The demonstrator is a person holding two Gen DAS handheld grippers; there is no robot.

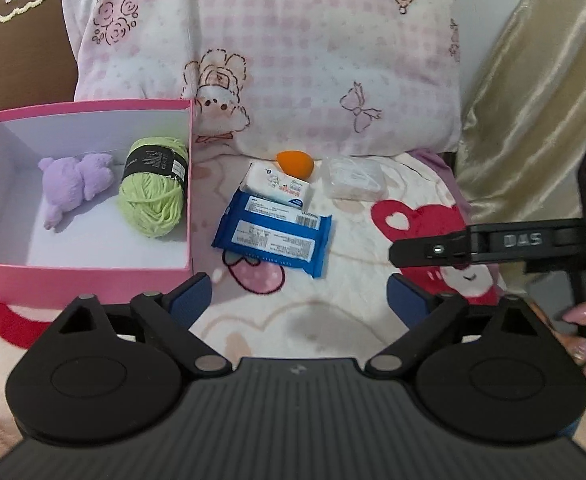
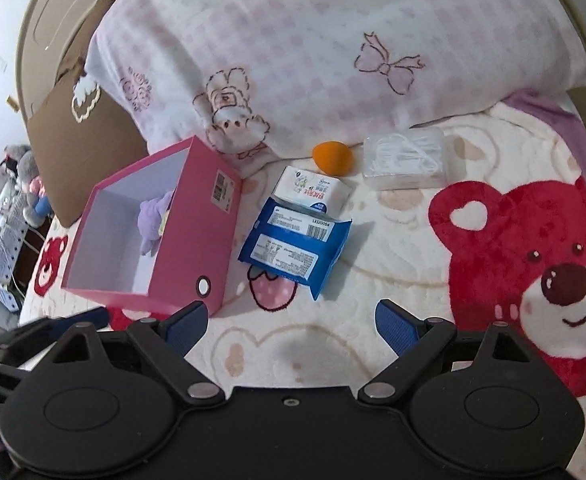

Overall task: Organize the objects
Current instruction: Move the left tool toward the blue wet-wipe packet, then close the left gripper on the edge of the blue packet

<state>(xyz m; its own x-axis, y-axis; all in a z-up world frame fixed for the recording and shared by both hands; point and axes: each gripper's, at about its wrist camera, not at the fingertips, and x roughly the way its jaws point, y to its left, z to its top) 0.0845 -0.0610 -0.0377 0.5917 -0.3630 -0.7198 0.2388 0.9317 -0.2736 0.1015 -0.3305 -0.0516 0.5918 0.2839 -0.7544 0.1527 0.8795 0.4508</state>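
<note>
On right claw [image 1: 433, 249] arm — "DAS"

Both wrist views look steeply down onto the bed [image 1: 333, 312] from close above. The left view faces the pink box [image 1: 81, 268] head-on; the right sees it from the side. Both share the blue packet [image 2: 293, 244] and pillow [image 2: 333, 60].

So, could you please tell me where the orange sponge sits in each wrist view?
Left wrist view: the orange sponge lies just above centre, at the pillow's edge, behind the white tissue pack.
Right wrist view: the orange sponge lies above centre, left of the clear plastic box.
Shared landmark: the blue wipes packet.
</note>
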